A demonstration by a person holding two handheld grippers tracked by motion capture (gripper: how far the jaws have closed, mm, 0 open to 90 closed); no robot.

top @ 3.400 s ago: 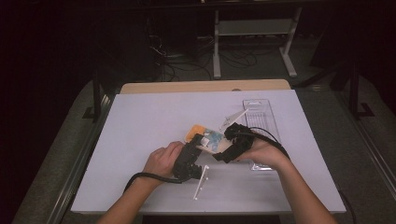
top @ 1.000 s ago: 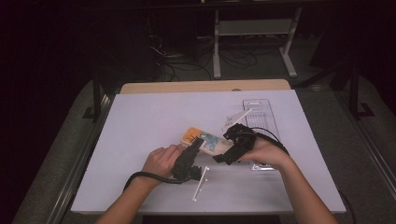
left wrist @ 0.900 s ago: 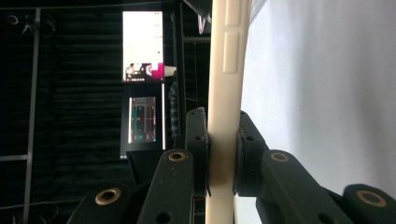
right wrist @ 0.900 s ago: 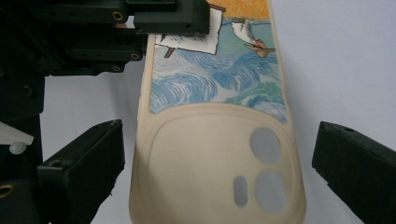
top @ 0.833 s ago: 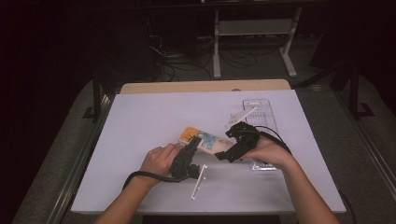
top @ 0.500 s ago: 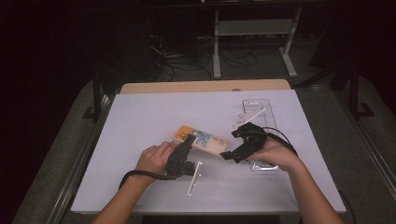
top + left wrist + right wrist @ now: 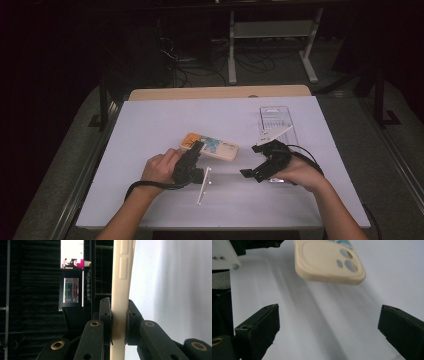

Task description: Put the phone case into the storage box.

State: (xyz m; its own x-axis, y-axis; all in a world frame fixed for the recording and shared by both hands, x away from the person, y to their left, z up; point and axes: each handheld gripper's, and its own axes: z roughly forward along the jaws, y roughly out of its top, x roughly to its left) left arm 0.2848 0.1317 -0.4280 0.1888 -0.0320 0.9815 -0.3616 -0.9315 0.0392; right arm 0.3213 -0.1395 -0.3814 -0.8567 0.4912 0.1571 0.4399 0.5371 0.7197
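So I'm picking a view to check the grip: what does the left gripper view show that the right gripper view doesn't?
Left gripper view: the left tongs clamped on the phone case's edge, and lit screens beyond. Right gripper view: the right tongs open and empty, and the camera cutouts in the case. Both: the cream case and the white table.

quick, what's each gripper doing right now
Left gripper: shut on the edge of the cream phone case.
Right gripper: open, jaws wide apart, nothing between them; the case sits just ahead of it.
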